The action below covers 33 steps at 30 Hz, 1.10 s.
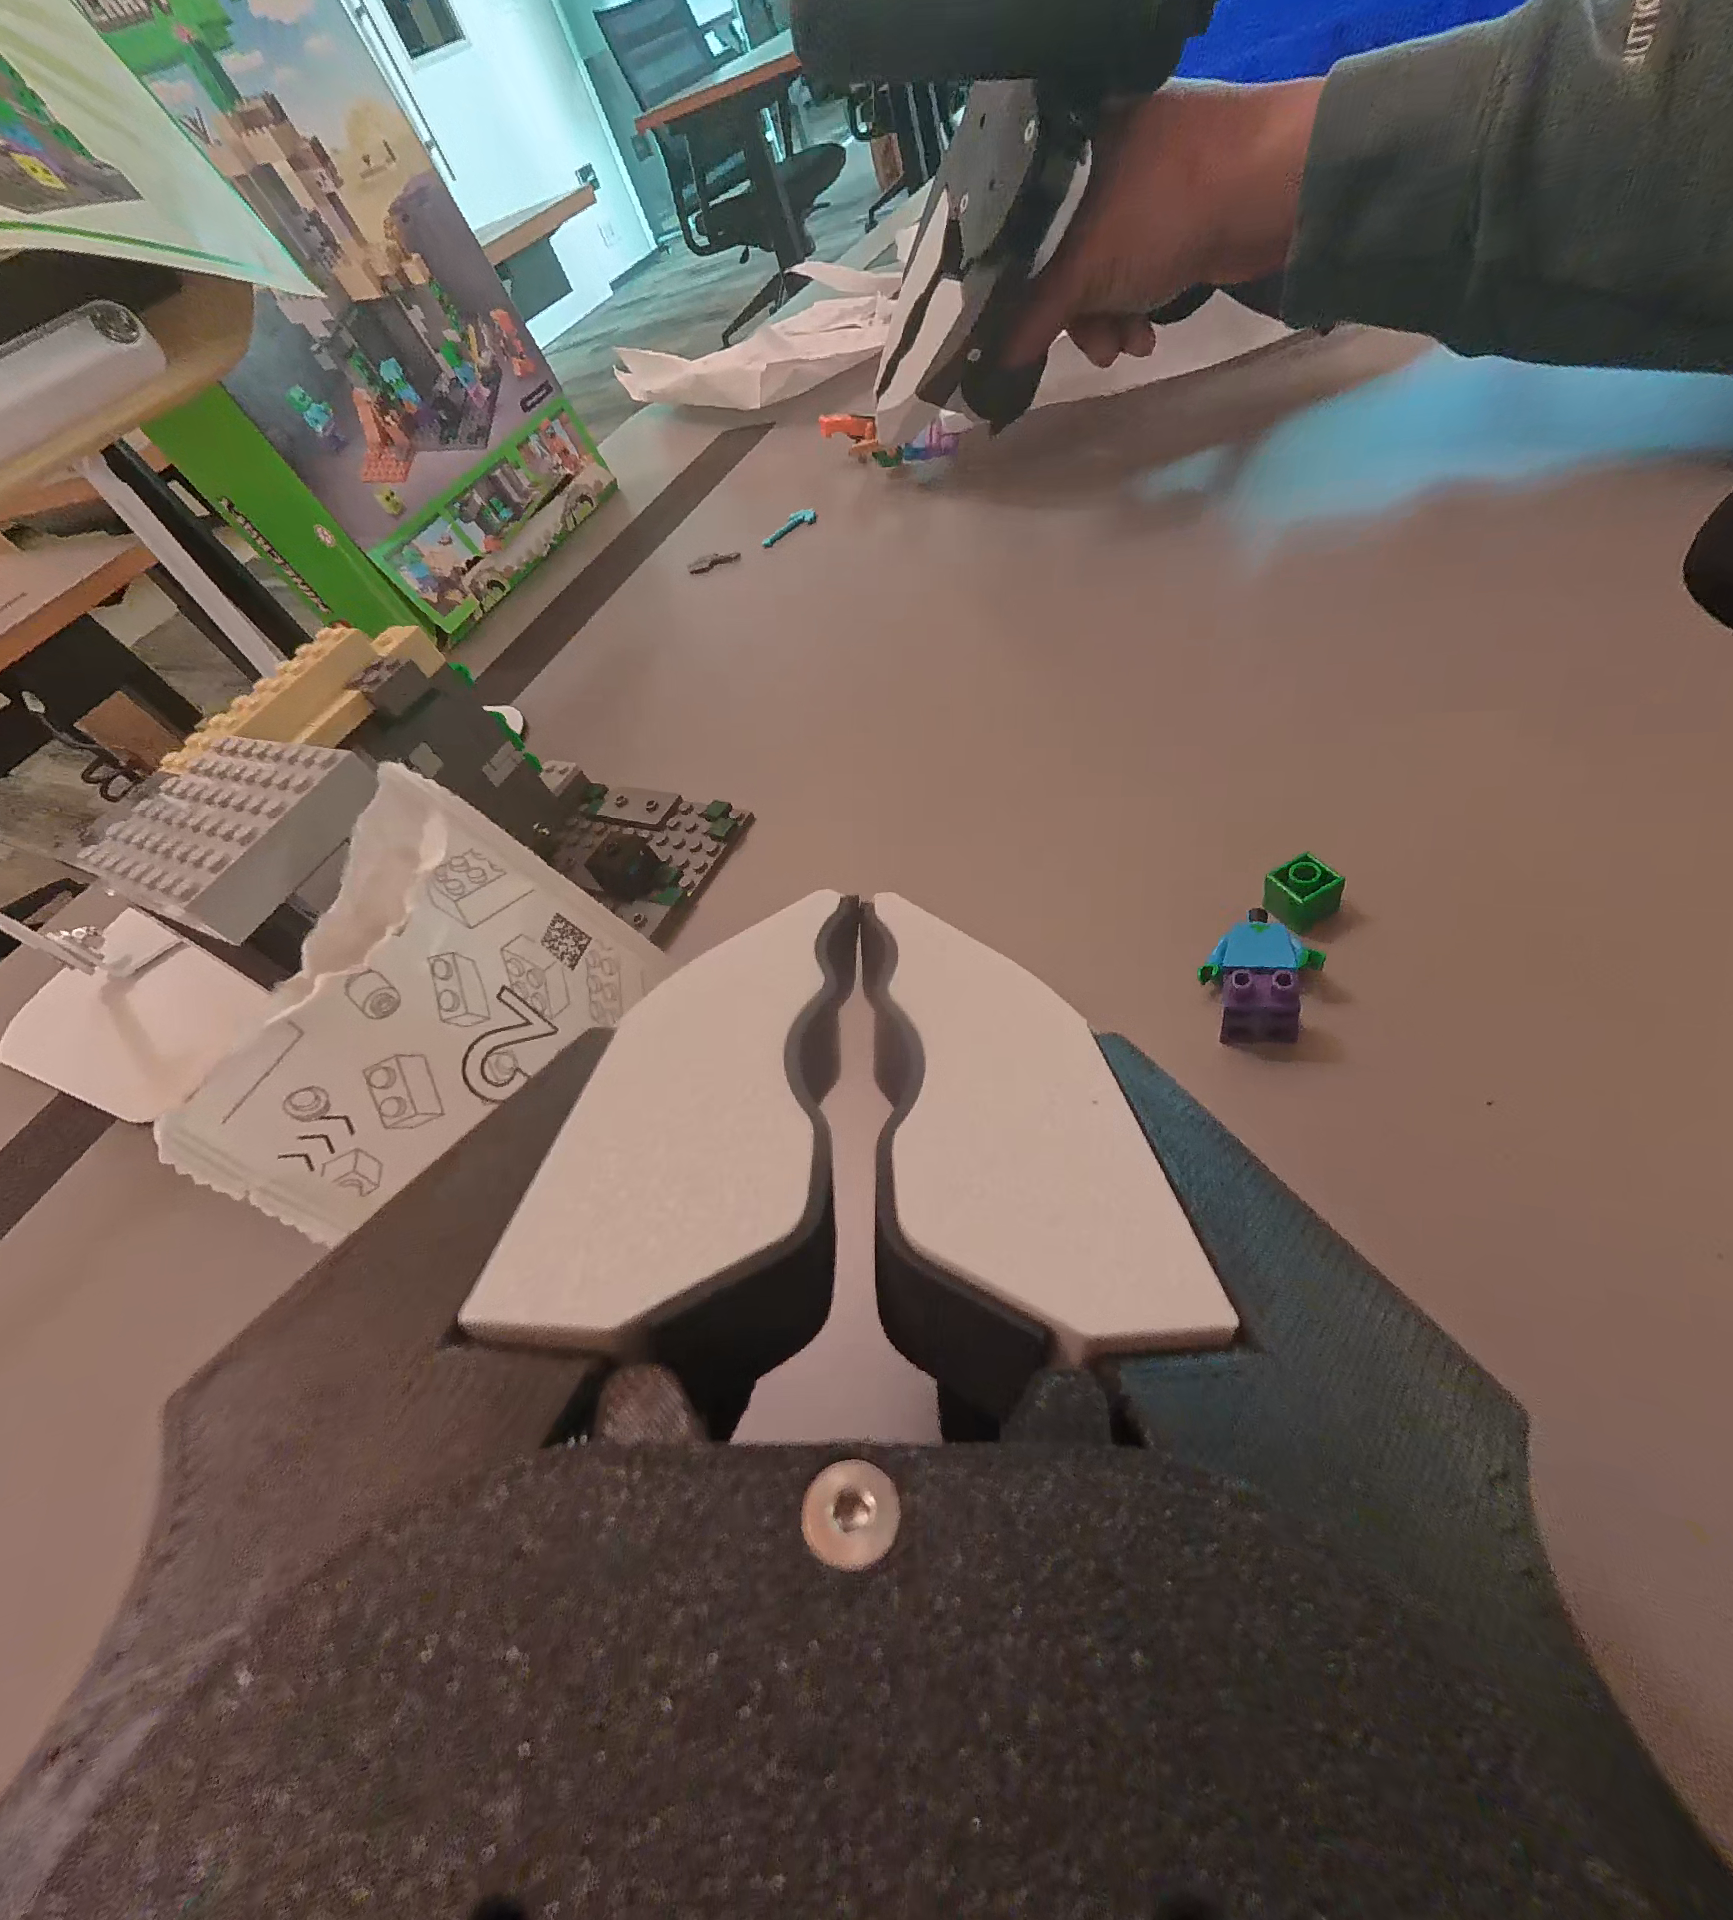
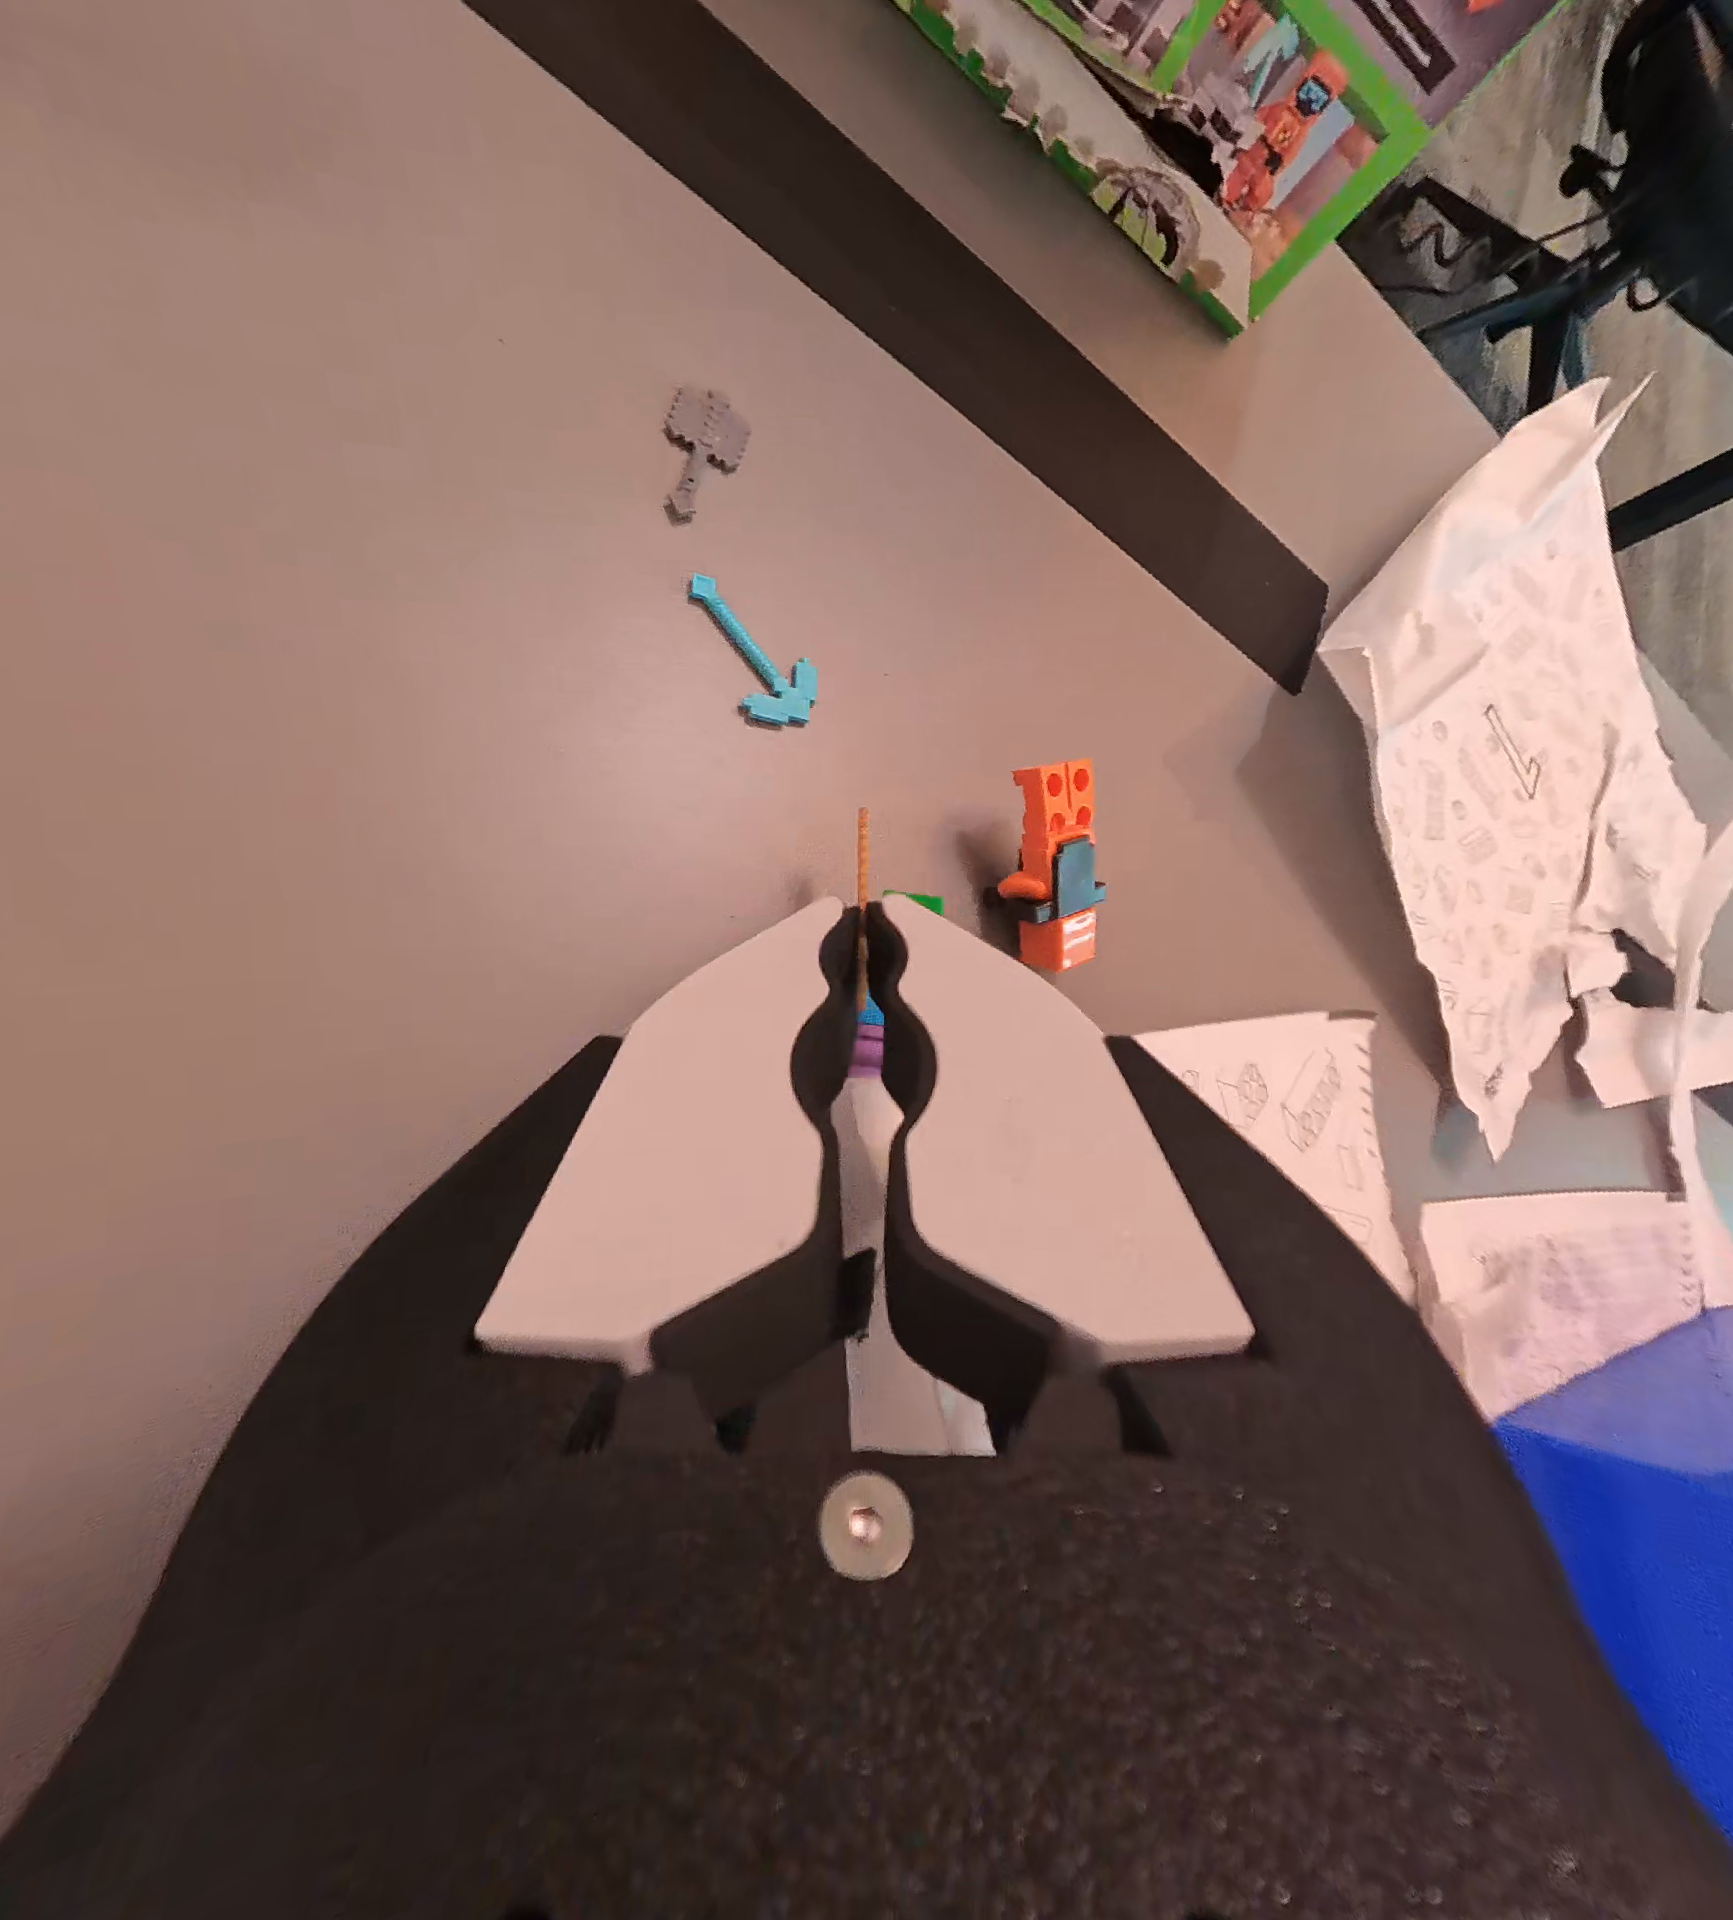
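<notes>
- The grey bench [image 1: 1049,675] carries everything, with a dark strip running along its far side.
- A green-edged toy-brick box [image 1: 405,343] stands at the far left, and a half-built brick model [image 1: 488,769] on a dark studded plate sits nearer, beside a torn paper bag [image 1: 426,997] printed with brick drawings.
- More torn paper bags [image 2: 1527,790] lie crumpled at the right of the bench.
- The left gripper [image 1: 860,909] hovers low over the bench with its white fingers [image 1: 737,1091] together on nothing; nearest to it on the right lie a headless blue-and-purple minifigure [image 1: 1257,977] and a small green brick [image 1: 1303,888], well clear of its tips.
- The right gripper [image 2: 862,914], held in a person's hand [image 1: 1132,249], points down at the bench, its fingers [image 2: 1007,1101] clamped on a thin orange rod [image 2: 863,862] that sticks out ahead of the tips; something blue and purple shows in the hollow behind them, and what it is I cannot tell.
- Just right of those tips stands an orange brick figure [image 2: 1054,873], and beyond lie a teal pickaxe [image 2: 753,655] and a grey axe [image 2: 701,447].
- To my eye the rod is slim, so a grip square across it, kept steady and clear of the orange figure, would suit best.
</notes>
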{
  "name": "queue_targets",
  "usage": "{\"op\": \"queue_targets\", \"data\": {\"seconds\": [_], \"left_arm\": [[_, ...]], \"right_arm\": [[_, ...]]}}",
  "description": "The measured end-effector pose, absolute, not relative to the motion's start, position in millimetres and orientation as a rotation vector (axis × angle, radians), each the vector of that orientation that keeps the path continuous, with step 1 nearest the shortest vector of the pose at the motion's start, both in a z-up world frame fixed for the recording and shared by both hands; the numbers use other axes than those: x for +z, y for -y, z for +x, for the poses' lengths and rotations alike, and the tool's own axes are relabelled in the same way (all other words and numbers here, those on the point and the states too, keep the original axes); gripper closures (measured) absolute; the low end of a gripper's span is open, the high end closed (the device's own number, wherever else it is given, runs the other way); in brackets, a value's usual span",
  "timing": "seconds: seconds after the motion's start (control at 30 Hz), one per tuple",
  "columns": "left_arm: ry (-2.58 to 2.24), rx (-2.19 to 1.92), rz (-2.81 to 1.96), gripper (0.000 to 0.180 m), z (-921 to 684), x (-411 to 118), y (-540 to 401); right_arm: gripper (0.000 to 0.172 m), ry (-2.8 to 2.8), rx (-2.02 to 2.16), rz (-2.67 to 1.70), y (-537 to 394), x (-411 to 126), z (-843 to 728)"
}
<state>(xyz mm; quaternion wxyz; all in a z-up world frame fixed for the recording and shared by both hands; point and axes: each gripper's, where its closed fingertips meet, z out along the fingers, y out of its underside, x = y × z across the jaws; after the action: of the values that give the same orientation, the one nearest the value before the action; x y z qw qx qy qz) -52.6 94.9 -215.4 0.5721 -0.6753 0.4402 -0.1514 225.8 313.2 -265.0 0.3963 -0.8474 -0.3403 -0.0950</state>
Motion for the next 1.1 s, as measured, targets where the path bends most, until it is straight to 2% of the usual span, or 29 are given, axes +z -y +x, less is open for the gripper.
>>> {"op": "queue_targets", "data": {"seconds": [0.17,0.57,0.8,0.97,1.1], "left_arm": [[-1.041,-0.351,-1.589,0.180,-52,-218,-95],[-1.005,-0.422,-1.577,0.173,-49,-212,-93],[-0.954,-0.562,-1.574,0.161,-41,-207,-88],[-0.881,-0.707,-1.543,0.152,-35,-192,-83],[-0.819,-0.833,-1.524,0.138,-28,-180,-77]], "right_arm": [[0.171,0.820,-0.164,-2.081,-310,-246,216],[0.171,0.665,0.494,-1.870,-269,-168,148],[0.171,0.768,0.891,-1.719,-208,-131,73],[0.171,0.844,1.154,-1.616,-146,-123,15],[0.171,0.875,1.278,-1.516,-109,-127,-18]]}}
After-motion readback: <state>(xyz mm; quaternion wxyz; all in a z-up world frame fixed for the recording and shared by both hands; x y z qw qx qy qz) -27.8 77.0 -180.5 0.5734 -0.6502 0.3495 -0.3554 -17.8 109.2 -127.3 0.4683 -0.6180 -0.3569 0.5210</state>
